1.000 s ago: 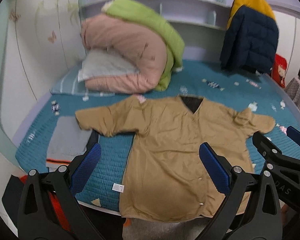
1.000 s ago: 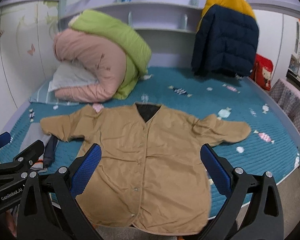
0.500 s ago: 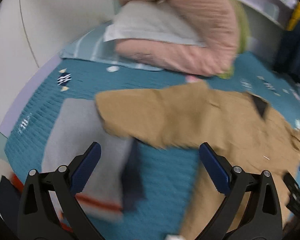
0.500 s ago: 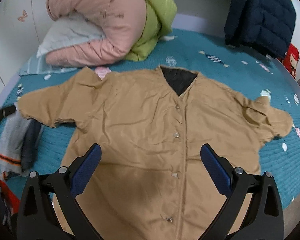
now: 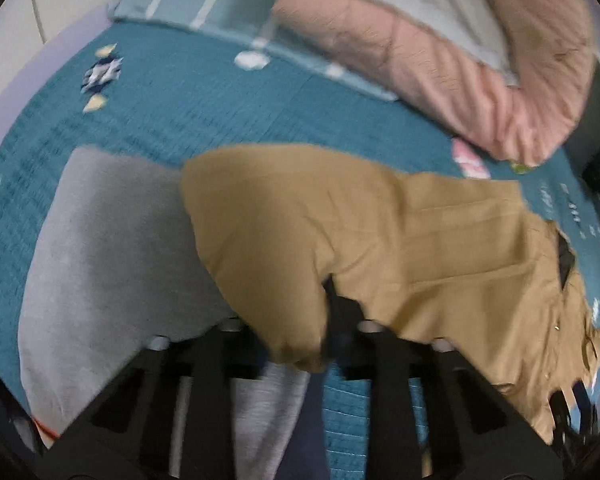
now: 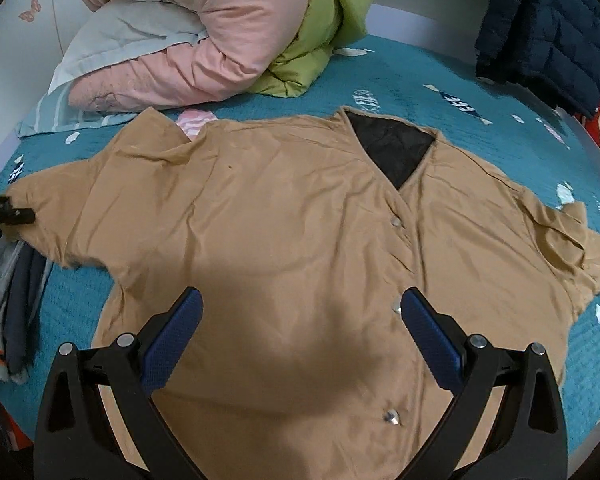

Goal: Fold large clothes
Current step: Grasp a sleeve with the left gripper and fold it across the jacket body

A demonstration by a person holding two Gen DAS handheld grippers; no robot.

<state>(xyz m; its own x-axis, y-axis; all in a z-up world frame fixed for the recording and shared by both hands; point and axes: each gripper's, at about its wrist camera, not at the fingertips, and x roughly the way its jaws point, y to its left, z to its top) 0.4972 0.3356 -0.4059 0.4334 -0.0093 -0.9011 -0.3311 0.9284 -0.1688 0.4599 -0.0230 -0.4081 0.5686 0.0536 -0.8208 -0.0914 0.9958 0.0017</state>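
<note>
With your left claw (image 5: 324,320) pinching the tan jacket's (image 6: 300,220) sleeve cuff (image 5: 296,344) and right claw (image 6: 300,336) spread, no fold was made yet.

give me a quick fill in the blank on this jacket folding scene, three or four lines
1. The left gripper is shut on the tan jacket's ____.
2. The right gripper hovers above the jacket with its jaws ____.
3. The jacket lies on a ____ bedspread.
4. The lining at its neck is ____.

Missing words: sleeve; open; teal; black

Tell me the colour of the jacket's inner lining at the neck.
Black lining, inside the tan jacket; clearest in the right wrist view.
</note>
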